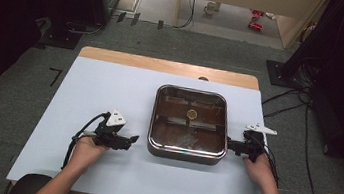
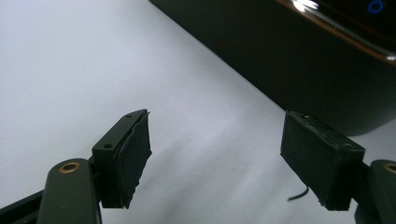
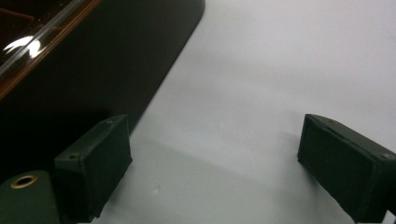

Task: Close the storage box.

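Observation:
A square steel pan [image 1: 189,124] with rounded corners sits on the white table cover, a small round yellowish thing [image 1: 191,113] lying in its middle. My left gripper [image 1: 130,139] lies low at the pan's left side, pointing toward it, a short gap away. Its jaws stand open with nothing between them, and the pan's dark wall [image 2: 299,60] fills the top right of the left gripper view. My right gripper [image 1: 230,145] is at the pan's right edge, jaws open and empty [image 3: 215,163], with the pan's wall [image 3: 93,60] just beside one pad.
The white cover [image 1: 110,89] spans most of the wooden table [image 1: 164,65]. Cables [image 1: 290,105] run over the grey floor at the right. Dark equipment stands [image 1: 67,33] rise behind the table to the left and right.

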